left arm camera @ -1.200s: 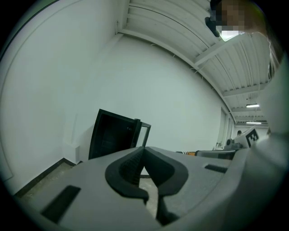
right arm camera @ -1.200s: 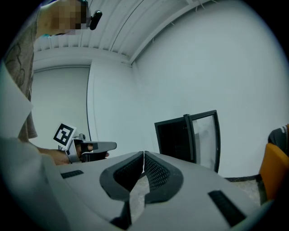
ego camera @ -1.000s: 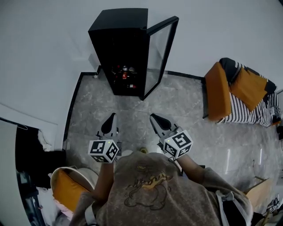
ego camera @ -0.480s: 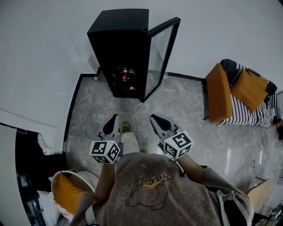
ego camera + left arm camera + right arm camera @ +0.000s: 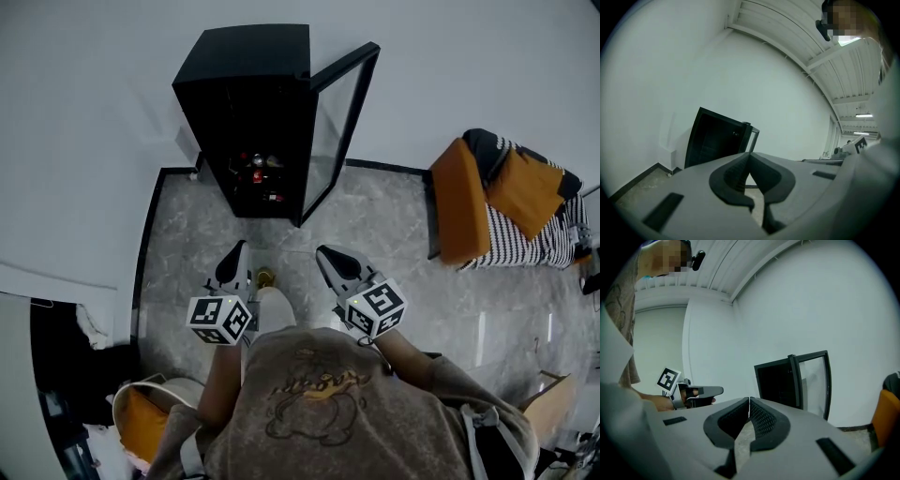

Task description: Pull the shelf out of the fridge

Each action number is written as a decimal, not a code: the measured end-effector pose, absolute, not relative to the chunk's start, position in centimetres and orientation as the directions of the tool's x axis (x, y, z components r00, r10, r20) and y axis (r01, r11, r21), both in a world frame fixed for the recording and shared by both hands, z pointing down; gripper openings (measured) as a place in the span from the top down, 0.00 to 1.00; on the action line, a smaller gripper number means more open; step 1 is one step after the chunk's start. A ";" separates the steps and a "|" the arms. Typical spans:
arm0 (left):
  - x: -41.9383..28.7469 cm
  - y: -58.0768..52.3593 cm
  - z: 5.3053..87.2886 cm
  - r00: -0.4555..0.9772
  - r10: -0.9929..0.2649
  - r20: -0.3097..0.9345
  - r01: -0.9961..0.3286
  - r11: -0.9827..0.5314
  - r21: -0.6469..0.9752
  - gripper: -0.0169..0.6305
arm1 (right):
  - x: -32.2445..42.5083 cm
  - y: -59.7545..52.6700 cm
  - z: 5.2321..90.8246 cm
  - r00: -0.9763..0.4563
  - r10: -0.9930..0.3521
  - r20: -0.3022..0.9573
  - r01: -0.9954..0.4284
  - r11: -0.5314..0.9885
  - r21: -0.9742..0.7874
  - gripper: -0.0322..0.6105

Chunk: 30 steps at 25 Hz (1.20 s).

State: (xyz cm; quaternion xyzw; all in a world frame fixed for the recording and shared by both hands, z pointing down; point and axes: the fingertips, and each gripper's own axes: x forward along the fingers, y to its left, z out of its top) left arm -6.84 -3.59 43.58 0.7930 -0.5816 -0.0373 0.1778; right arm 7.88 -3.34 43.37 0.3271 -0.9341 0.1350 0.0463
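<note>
Though closed, empty, left gripper and right gripper apart from fridge — contents (head view only).

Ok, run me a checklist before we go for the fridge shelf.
1. Is the door open? Ok, it is swung wide to the right.
2. Is the fridge within reach? Not ok, bare floor lies between it and both grippers.
3. Is the left gripper ready to grasp? Not ok, it is shut and empty.
4. Is the right gripper ready to grasp? Not ok, it is shut and empty.
5. Is the shelf located? Cannot tell, the inside is too dark.
6. Is the shelf unloaded? Cannot tell, small items sit low inside.
</note>
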 end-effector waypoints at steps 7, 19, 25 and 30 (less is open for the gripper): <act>-8.0 -7.5 44.0 0.342 -0.931 0.124 -0.892 -0.281 0.354 0.97 | 6.7 -6.6 43.4 -0.769 -0.614 0.179 -0.639 0.736 -0.223 0.92; -10.3 -13.1 45.0 0.363 -0.921 0.139 -0.869 -0.281 0.407 0.97 | 4.2 -11.5 43.4 -0.756 -0.623 0.200 -0.655 0.721 -0.228 0.92; -11.2 -16.1 45.3 0.383 -0.911 0.157 -0.865 -0.294 0.406 0.97 | 3.2 -14.2 43.3 -0.740 -0.643 0.198 -0.673 0.703 -0.230 0.92; -11.4 -18.4 45.6 0.406 -0.899 0.164 -0.856 -0.311 0.413 0.97 | 2.8 -15.9 43.6 -0.722 -0.662 0.200 -0.691 0.683 -0.235 0.92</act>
